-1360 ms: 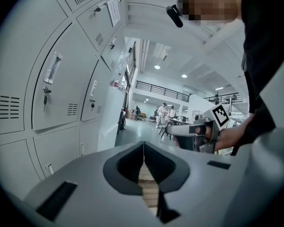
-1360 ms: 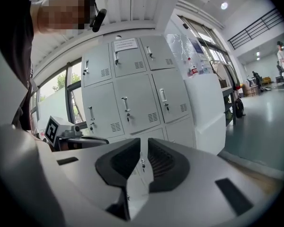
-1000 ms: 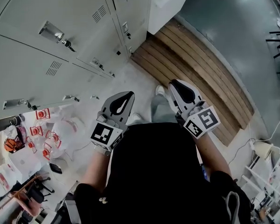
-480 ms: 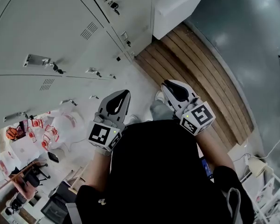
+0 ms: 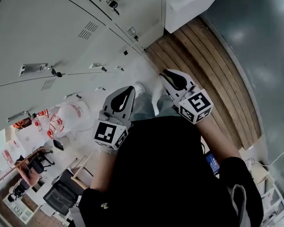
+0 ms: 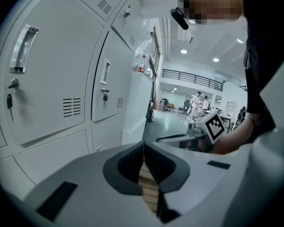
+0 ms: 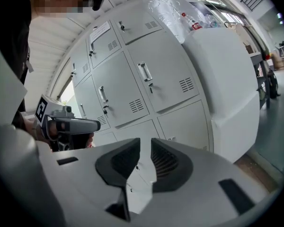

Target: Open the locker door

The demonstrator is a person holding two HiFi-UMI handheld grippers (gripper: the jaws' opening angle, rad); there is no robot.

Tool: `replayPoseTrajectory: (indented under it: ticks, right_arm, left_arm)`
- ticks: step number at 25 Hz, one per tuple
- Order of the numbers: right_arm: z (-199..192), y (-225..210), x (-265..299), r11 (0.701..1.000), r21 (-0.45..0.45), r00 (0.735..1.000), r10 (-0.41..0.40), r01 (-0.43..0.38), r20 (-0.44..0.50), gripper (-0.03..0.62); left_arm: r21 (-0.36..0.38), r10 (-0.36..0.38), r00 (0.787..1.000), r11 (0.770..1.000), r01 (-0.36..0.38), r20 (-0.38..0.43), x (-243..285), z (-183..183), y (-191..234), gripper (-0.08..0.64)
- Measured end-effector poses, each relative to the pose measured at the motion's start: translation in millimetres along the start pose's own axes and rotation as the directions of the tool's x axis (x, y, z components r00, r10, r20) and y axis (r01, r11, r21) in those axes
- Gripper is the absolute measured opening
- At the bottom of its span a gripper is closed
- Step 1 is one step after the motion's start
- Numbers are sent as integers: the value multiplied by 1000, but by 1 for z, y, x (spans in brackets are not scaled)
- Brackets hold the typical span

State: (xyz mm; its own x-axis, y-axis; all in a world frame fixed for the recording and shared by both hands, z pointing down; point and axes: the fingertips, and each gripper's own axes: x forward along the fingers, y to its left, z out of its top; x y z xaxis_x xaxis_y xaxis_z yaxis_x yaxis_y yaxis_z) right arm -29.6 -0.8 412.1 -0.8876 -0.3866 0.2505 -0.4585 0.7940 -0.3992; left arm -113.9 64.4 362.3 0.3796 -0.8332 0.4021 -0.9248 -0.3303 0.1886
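Grey metal lockers (image 5: 52, 27) fill the upper left of the head view; each door has a chrome handle (image 5: 33, 69) with a key below it. Both grippers hover in front of the person's body, well short of the doors. The left gripper (image 5: 130, 89) is shut with nothing in it, its tips meeting (image 6: 143, 146). The right gripper (image 5: 164, 73) is also shut and empty (image 7: 146, 143). In the left gripper view a locker door handle (image 6: 19, 48) stands at far left. The lockers (image 7: 146, 79) lie straight ahead in the right gripper view.
A slatted wooden platform (image 5: 203, 65) lies on the floor to the right of the lockers, beside a white cabinet (image 5: 189, 4). White bags with red print (image 5: 61, 119) sit on the floor by the lockers. Chairs and a desk (image 5: 57, 193) stand at lower left.
The head view has swung, so the lockers take up more of the upper left. Both grippers sit a little higher in frame, still shut and held together before the body.
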Motion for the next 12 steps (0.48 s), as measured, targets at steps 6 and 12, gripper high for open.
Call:
replayPoseTrajectory:
  ticks: [6,12]
  right_arm:
    - [-16,-19,52,1000,-14,999,-6,5,-44,89]
    - [-36,-45,113,1000,-6,997,-26,26,-74,131]
  left_arm:
    - [31,-26,999,999,27,-46,13,-3,33,23]
    - [70,-59,992,995,67,-112,34,-11,76,23]
